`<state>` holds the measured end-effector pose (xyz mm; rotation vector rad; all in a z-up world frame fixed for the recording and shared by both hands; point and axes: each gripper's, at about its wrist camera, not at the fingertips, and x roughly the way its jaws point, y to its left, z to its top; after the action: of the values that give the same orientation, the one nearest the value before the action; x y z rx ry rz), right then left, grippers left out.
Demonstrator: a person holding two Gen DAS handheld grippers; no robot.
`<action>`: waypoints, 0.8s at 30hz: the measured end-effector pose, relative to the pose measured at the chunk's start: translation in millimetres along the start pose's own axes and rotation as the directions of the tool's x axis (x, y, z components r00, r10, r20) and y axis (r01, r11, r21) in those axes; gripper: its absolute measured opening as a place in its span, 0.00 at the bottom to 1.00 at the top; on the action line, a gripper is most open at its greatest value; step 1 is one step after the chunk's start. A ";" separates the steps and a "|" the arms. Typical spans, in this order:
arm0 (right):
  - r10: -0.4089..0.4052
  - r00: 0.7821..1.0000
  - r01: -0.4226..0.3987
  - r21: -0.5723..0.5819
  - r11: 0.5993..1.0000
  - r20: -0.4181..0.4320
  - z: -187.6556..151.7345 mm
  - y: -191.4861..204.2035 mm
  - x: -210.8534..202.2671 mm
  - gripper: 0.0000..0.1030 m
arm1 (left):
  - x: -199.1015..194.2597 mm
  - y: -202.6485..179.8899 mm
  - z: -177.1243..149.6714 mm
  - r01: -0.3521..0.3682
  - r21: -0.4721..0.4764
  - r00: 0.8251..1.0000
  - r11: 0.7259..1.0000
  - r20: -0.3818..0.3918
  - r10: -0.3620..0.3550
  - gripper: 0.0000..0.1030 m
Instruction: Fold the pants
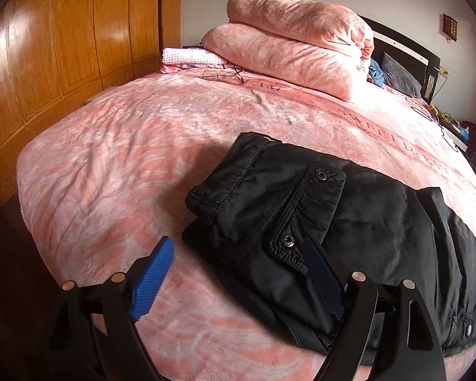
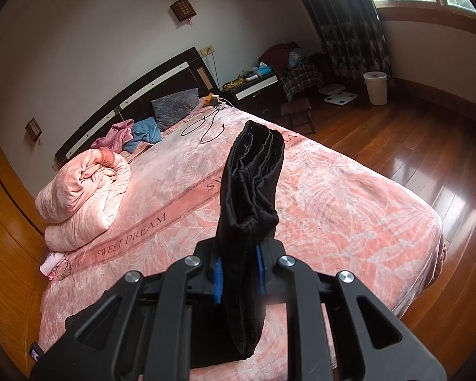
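Observation:
Black pants (image 1: 301, 206) lie partly folded on the pink bedspread (image 1: 127, 146), with snap pockets facing up. My left gripper (image 1: 238, 273) stands open at their near left corner. Its left blue pad (image 1: 152, 282) hovers over bare bedspread, and its right pad (image 1: 320, 276) lies over the fabric. In the right wrist view my right gripper (image 2: 239, 273) is shut on a bunched end of the pants (image 2: 254, 174), lifted above the bedspread (image 2: 333, 197) with the cloth sticking up past the fingers. More black cloth shows under the gripper.
A folded pink quilt (image 1: 295, 41) sits toward the headboard, with glasses (image 1: 225, 74) in front of it. A wooden wardrobe (image 1: 63, 38) stands left of the bed. A black cable (image 2: 206, 127), pillows, a nightstand (image 2: 257, 90), a white bin (image 2: 375, 87) and wooden floor (image 2: 412, 146) lie beyond.

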<state>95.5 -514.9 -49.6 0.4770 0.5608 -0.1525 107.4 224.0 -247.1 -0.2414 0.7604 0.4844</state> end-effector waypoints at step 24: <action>0.041 0.997 -0.027 -0.225 0.974 0.060 3.1 62.5 -11.7 0.14 | 1.8 -10.1 1.5 -0.048 0.038 0.999 0.998 0.000 0.048 0.82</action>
<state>103.9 -461.2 -16.4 0.2609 0.5001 -0.0702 114.5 216.5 -247.0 -0.1884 0.7773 0.5144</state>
